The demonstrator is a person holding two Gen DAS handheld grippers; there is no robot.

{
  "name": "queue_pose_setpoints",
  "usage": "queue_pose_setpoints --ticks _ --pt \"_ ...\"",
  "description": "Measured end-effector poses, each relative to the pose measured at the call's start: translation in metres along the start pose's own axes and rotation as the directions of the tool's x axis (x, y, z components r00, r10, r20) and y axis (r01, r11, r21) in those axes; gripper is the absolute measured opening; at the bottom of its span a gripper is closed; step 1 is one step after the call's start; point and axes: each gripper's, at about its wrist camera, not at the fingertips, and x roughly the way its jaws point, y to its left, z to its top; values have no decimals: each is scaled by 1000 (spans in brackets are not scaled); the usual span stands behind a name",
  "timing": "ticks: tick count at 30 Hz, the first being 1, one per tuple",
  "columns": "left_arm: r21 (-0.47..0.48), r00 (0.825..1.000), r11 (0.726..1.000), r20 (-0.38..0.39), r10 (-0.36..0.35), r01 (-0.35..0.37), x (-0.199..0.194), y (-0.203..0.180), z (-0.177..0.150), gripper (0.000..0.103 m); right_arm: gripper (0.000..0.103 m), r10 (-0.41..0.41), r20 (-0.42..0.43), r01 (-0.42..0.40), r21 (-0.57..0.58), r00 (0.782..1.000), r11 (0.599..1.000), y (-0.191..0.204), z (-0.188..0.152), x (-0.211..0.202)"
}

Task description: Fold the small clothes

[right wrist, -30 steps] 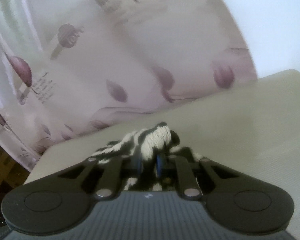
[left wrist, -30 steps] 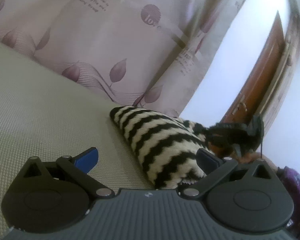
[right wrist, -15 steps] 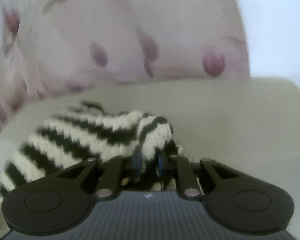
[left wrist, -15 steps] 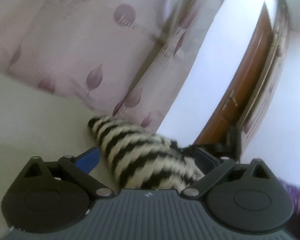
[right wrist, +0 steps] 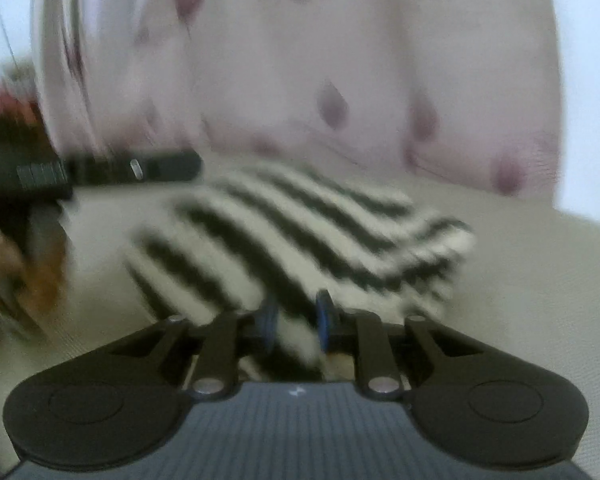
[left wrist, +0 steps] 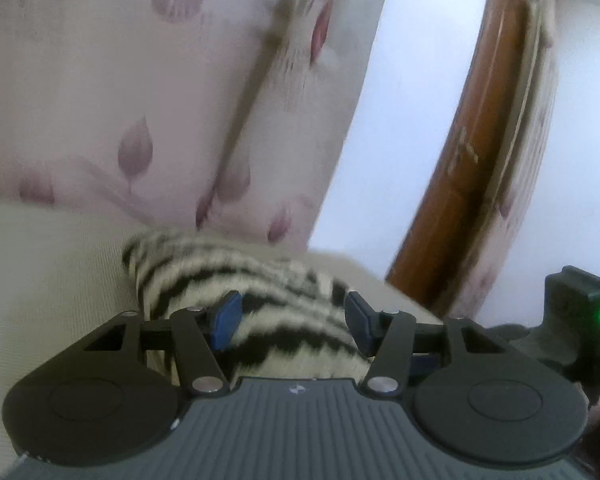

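Left gripper (left wrist: 290,322), wide earlier, is closing around the striped knit garment (right wrist: 300,236); right gripper (right wrist: 294,326) stays clamped on its near edge; the garment's length runs away towards the curtain (right wrist: 300,60).

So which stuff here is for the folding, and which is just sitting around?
For the folding:
striped knit garment
left gripper, closing around it
right gripper, pinching it
beige surface under it

Just around:
flowered curtain
brown door

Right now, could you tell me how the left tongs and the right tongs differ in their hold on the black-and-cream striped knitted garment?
The left tongs stand wide and are closing around the striped knitted garment; the right tongs stand narrow, pinching a fold of it. Both have blue pads and black arms.
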Motion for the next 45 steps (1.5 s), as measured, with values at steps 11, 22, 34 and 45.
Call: queue_pose_setpoints --ticks 11,22,34,45 --pt "-4 999 999 3 49 -49 -5 6 -30 58 18 8 53 -16 146 999 989 -32 -32 -11" --pt "-11 999 999 7 50 -50 -6 6 -29 67 21 17 282 -71 182 959 981 -27 -11 -51" --pt "23 998 998 -15 58 -57 -2 1 -29 79 19 16 74 -24 104 997 994 -24 -31 -6" --pt "21 999 999 -18 46 -46 -2 1 -30 79 21 43 127 -54 83 991 995 -32 96 24"
